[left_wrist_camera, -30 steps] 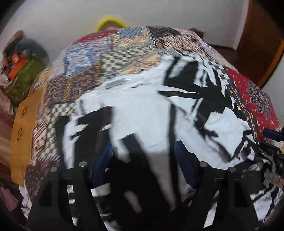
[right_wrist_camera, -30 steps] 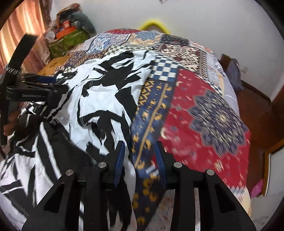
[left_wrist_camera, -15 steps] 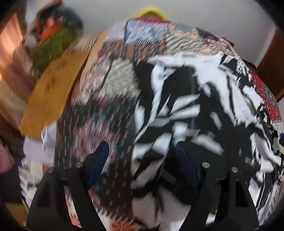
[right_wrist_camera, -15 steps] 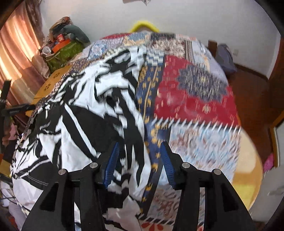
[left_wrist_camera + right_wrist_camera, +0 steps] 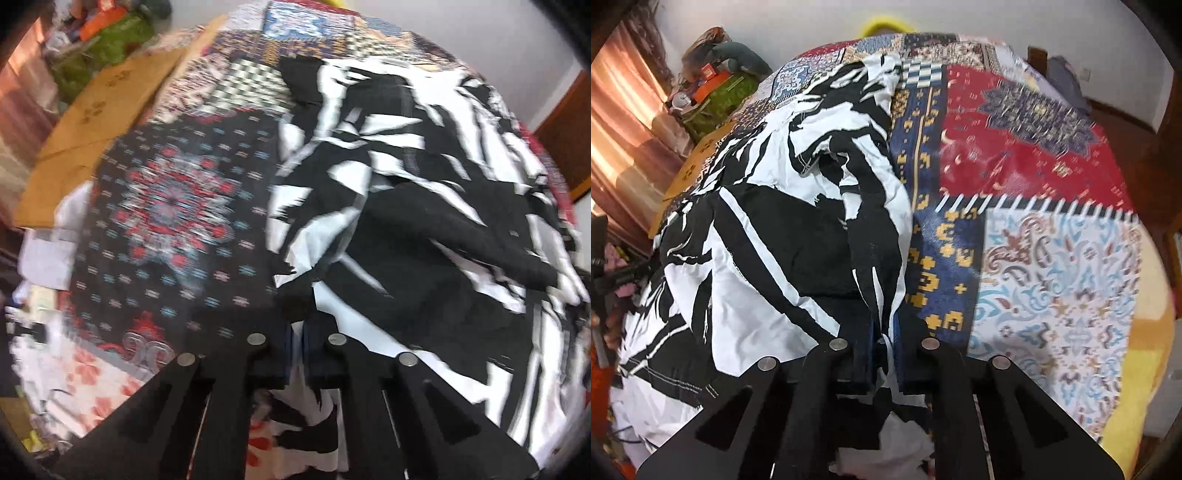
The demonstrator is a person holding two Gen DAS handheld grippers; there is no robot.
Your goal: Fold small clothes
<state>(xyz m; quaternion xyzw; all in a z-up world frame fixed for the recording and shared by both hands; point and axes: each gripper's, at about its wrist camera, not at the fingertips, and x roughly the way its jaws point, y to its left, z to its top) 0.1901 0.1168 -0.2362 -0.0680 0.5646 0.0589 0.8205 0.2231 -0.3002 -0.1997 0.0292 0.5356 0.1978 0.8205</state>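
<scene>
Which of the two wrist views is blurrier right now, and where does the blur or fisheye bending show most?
Left wrist view: blurrier, motion smear across the patchwork bedspread and the black and white garment; only the left gripper stays sharp. Right wrist view: garment mostly crisp near the right gripper, bedspread streaked at right; the fisheye bulges the bed and darkens the corners.

The black-and-white garment (image 5: 783, 236) is thin woven cloth, matt, creased, with stitched hems. Under it the patchwork bedspread (image 5: 1034, 177) is printed cloth, also matt, lying fairly smooth. The left gripper (image 5: 297, 345) and the right gripper (image 5: 884, 352) are matt black plastic with small shiny metal pins; their jaws carry dark blue pads of a duller, rubbery look. A brown cardboard sheet (image 5: 99, 122) looks flat and dull. The curtain (image 5: 624, 129) is softly glossy fabric.
</scene>
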